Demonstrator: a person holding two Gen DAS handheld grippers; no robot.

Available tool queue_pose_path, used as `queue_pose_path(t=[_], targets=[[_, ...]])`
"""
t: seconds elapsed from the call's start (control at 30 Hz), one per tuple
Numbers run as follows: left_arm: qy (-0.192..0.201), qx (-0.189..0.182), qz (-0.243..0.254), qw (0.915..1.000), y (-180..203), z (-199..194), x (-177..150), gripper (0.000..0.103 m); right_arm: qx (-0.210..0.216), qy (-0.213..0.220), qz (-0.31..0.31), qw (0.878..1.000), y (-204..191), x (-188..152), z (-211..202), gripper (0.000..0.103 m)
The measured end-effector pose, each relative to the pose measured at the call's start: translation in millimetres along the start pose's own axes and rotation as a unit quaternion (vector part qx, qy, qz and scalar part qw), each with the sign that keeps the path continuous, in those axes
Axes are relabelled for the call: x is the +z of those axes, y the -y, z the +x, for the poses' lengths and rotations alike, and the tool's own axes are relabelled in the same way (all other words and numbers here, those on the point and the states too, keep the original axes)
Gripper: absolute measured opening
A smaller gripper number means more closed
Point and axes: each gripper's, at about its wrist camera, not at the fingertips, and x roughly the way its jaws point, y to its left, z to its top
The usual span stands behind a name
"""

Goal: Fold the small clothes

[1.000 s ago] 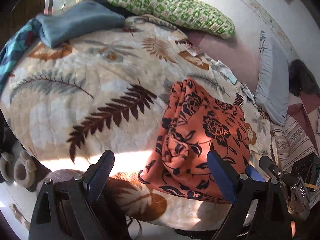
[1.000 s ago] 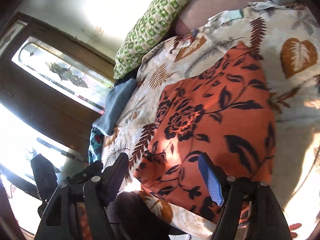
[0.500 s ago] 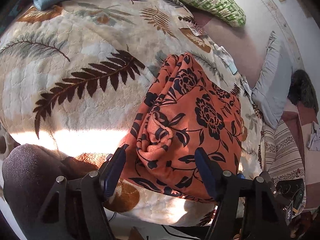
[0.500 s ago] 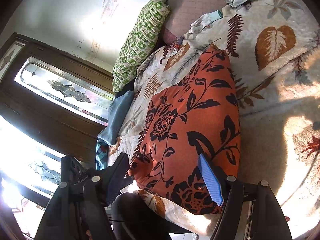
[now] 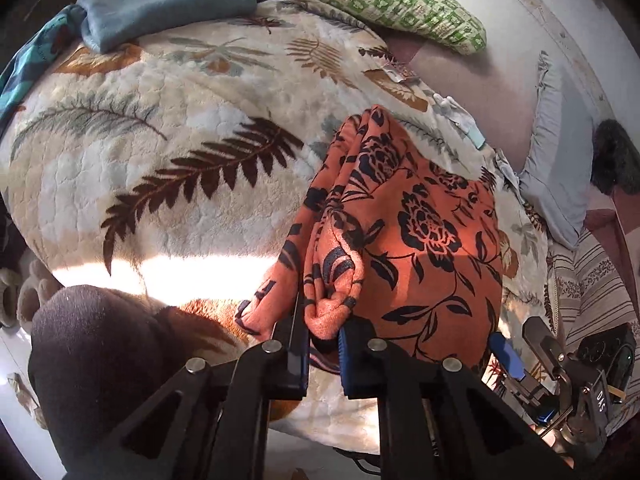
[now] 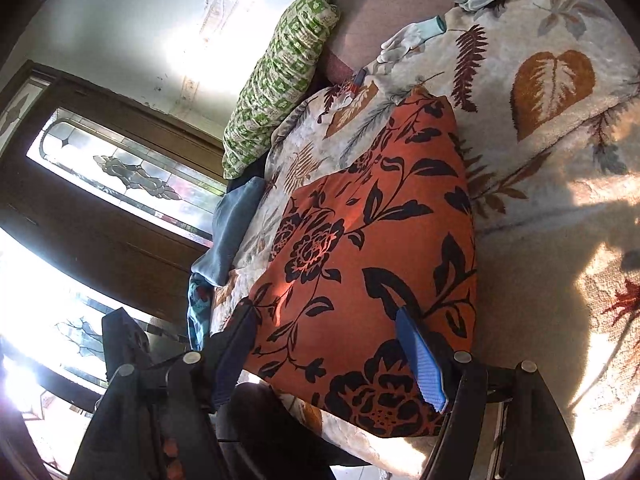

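While left tongs (image 5: pixel 323 334) close, orange garment (image 5: pixel 420 240) bunched between

Light: strong daylight; in the right wrist view it pours through the leaded glass door panel (image 6: pixel 132 178) at left, blown out to white below it
Sun patches: a hard bright band crosses the leaf-print blanket (image 5: pixel 168 184) in the left wrist view; glare whitens the wall (image 6: pixel 160 28)
Shadows: deep and sharp-edged on the blanket's lower right in the right wrist view
Distortion: heavy fisheye bulge; black corners
Focus: mostly sharp; edges soften
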Motion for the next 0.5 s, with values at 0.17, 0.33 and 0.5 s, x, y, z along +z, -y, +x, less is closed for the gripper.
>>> queue_pose_path(t=[0.17,0.33,0.5], targets=[[-0.029,0.0,-0.039,0.9988,-22,26,-10,0.012,-0.014,-0.03,-0.008,0.999,5,-2,13,0.075],[-0.031,-0.005,-0.035,0.9989,-23,26,-8,0.013,-0.022,-0.005,-0.049,0.999,-20,19,1,0.075],[-0.033,-0.006,-0.02,0.9992,-19,13,-4,0.022,-0.051,-0.064,-0.001,0.997,14,39,51,0.083]])
